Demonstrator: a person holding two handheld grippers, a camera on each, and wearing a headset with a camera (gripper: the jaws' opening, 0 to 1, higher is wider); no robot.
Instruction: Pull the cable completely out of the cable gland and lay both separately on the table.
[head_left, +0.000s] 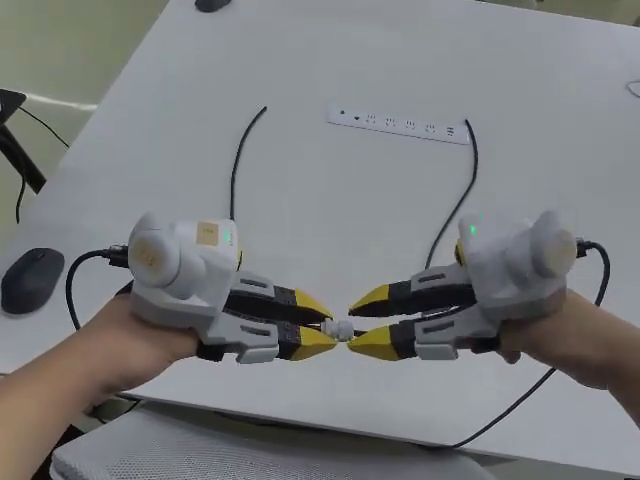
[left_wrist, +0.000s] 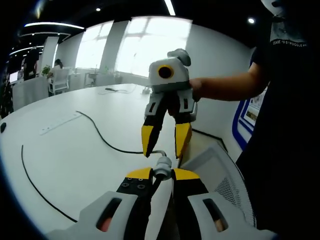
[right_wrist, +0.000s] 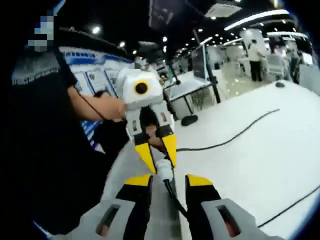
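A small white cable gland hangs in the air over the table's near edge, between the two grippers. My left gripper comes in from the left and is shut on the gland at its yellow tips. Facing it, my right gripper is open, one jaw on each side of the gland's end. In the right gripper view a black cable leaves the gland and runs down between the open jaws of my right gripper. Behind it the black cable trails across the table.
A white power strip lies at the back of the white table. A second loose black cable lies left of centre. A dark mouse rests at the left edge. A grey chair stands below the near edge.
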